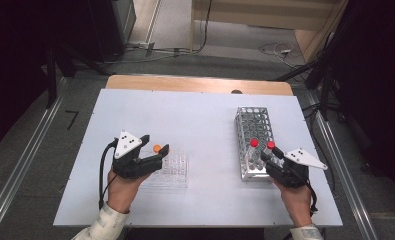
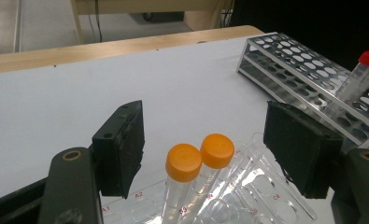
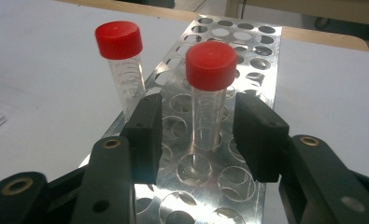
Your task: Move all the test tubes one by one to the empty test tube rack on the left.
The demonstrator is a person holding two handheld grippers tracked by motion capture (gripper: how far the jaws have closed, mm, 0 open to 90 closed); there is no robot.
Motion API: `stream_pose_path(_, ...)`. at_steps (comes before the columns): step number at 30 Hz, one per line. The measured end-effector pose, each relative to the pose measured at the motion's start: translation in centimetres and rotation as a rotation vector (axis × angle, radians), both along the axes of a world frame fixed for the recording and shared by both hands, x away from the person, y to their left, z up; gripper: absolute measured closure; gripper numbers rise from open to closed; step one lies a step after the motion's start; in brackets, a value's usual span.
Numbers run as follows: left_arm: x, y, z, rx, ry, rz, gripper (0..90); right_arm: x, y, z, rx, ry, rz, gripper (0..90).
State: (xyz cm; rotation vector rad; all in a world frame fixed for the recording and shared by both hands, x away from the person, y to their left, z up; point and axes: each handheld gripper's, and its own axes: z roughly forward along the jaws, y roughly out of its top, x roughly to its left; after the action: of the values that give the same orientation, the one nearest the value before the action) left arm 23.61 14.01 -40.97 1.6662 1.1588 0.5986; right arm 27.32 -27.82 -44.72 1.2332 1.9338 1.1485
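Two orange-capped clear tubes (image 2: pixel 184 163) (image 2: pixel 216 150) stand side by side in a clear plastic rack (image 1: pixel 177 170) at the table's left. My left gripper (image 1: pixel 155 143) (image 2: pixel 205 116) is open around them, and both pads stand well clear of the caps. At the right, two red-capped tubes (image 3: pixel 119 39) (image 3: pixel 210 65) stand upright at the near end of a metal rack (image 1: pixel 254 120). My right gripper (image 1: pixel 270 152) (image 3: pixel 202 126) has its jaws either side of the nearer red tube. A narrow gap shows on each side, so it is open.
The white table top (image 1: pixel 195 115) has a wooden strip (image 1: pixel 195 83) along its far edge. The metal rack (image 2: pixel 289 60) has several empty holes running away from me. Floor rails and cables lie beyond the table.
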Motion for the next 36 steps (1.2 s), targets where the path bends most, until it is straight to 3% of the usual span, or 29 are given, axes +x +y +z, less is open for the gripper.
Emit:
stream_pose_path(13,0.0,-0.2,-0.1,0.014,0.0,0.001,26.7,1.1,0.3,-0.5,-0.003,0.026,-0.016,62.5)
stream_pose_path(17,0.0,-0.2,0.0,0.014,-0.001,0.002,26.2,1.1,0.4,-0.6,-0.012,0.025,-0.018,68.7)
stream_pose_path(23,0.0,-0.3,0.0,0.013,-0.005,0.002,26.2,1.1,0.1,-0.4,-0.001,0.017,-0.018,70.7)
stream_pose_path(36,-0.2,-0.3,0.2,0.013,-0.013,0.0,26.2,-0.4,-0.6,3.3,0.048,-0.08,-0.004,70.8)
